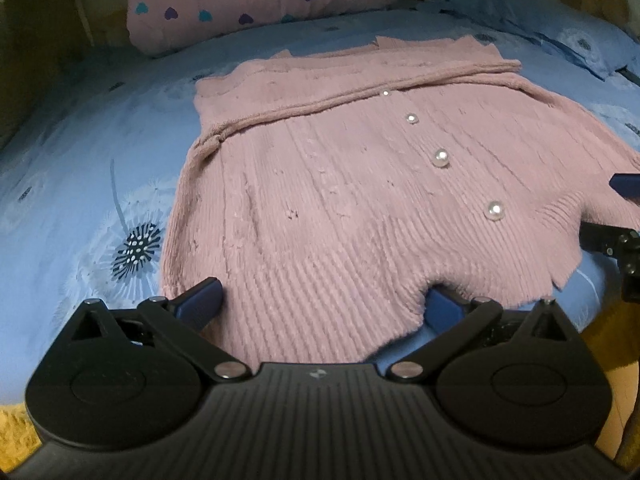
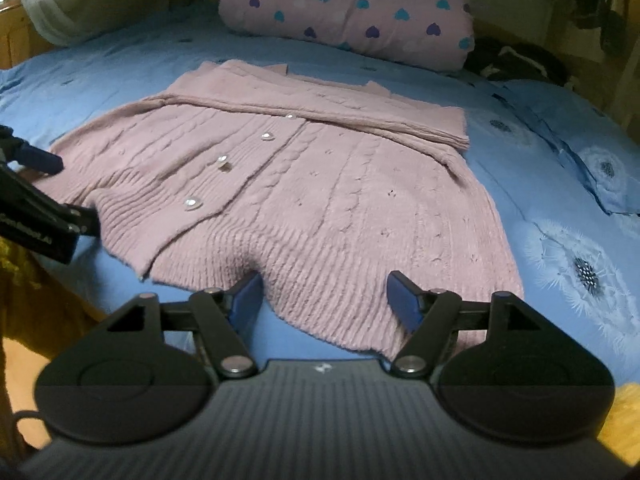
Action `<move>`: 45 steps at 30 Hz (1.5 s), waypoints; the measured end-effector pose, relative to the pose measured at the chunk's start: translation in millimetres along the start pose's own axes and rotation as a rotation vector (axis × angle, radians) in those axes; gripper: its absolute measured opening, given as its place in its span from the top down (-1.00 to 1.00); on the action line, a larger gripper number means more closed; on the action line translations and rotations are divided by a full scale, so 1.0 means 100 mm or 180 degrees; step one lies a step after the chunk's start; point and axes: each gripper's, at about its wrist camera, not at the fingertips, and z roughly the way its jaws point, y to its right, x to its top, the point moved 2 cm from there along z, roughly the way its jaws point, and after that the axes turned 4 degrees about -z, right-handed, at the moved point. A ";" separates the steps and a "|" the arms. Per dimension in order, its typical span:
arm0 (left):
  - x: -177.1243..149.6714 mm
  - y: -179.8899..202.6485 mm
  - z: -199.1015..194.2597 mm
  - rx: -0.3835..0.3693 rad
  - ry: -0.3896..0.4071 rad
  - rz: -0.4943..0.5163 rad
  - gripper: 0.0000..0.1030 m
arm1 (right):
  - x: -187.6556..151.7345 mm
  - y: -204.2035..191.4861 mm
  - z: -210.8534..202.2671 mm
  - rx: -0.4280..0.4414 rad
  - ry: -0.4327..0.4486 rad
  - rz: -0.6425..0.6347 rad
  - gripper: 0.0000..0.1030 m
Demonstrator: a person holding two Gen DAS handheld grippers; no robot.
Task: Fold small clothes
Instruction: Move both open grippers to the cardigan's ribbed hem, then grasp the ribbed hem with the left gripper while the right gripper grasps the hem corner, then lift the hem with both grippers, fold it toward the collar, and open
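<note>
1. Left wrist view: the left claw (image 1: 320, 304) is spread wide over the near hem of the pink cardigan (image 1: 340, 184), pinching nothing. One finger (image 1: 202, 298) rests at the hem's left corner and the other (image 1: 442, 312) sits half under the ribbed edge.
2. The cardigan lies flat on the blue bed (image 1: 80, 168), directly ahead of the claw. Its hem is nearest and its collar end points away toward the heart-print pillow (image 1: 248, 0).
3. Its long axis runs away from the camera, marked by the row of pearl buttons (image 1: 440, 157). A sleeve (image 1: 360, 88) is already folded across the chest, crosswise to that axis.
4. The right claw (image 1: 624, 208) shows at the right edge, at the other end of the hem.
5. Right wrist view: the right claw (image 2: 324, 300) is spread, though less wide than the left, with hem between its fingers (image 2: 406, 304) and no pinch yet.
6. The cardigan (image 2: 320, 176) again stretches ahead toward the pillow (image 2: 360, 12), button line (image 2: 222, 163) angling left. The left claw (image 2: 56, 188) shows at the far left, at its own hem corner.
7. Judgement: each claw is nearest its own hem corner, so the likely move is to pinch both and carry the hem up along the long axis toward the collar.
</note>
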 end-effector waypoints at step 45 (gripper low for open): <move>2.26 -0.18 0.36 0.0346 0.1276 -0.0081 0.73 | 1.70 0.38 0.54 -0.0659 0.1341 -0.0521 0.75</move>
